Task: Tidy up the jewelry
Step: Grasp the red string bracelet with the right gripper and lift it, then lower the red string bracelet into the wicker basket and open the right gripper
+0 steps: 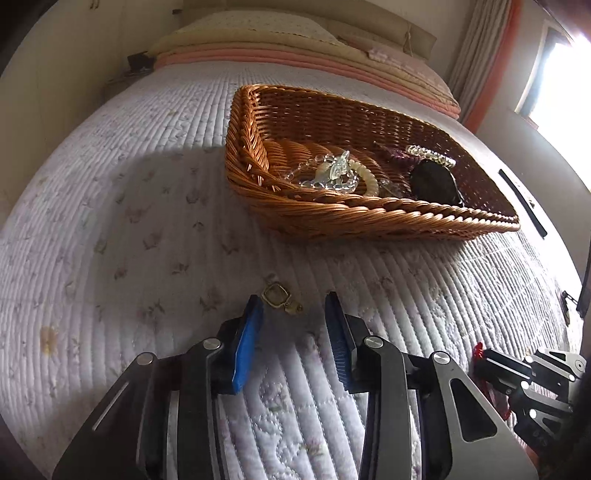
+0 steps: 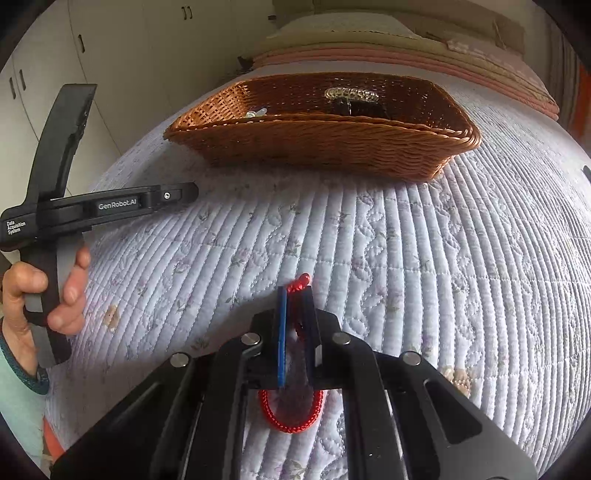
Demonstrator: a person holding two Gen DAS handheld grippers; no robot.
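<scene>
On a bed covered with a pale quilted bedspread (image 1: 147,221), a brown wicker basket (image 1: 369,218) sits as the main landmark, with stacked pillows (image 1: 258,33) beyond it at the head of the bed.

Inside the basket lie a cream bead bracelet (image 1: 371,181), a tangle of clear glass-like pieces (image 1: 332,170) whose exact shapes are hard to make out, a dark oval item (image 1: 434,184) that cannot be identified, and a string of pale yellow-green beads (image 1: 430,155) against the far wall. From the right wrist view the basket's near wall hides nearly all of these; only the pale beads (image 2: 351,94) and a sliver of clear pieces show above the rim.

Nearer than the basket, on the quilt, lies a small brass-coloured pendant (image 1: 275,294). The left gripper (image 1: 293,306) hovers just short of it, blue-padded jaws spread wide apart, the pendant close by the left finger's tip; whether they touch cannot be told.

Farther from the basket, the right gripper (image 2: 295,295) has its jaws clenched on a red braided cord bracelet (image 2: 291,417). One red end pokes out past the fingertips, while the loop hangs beneath, partly hidden behind the gripper body.

A person's left hand (image 2: 40,291) grips the left tool's handle, cut off at the frame edge.
</scene>
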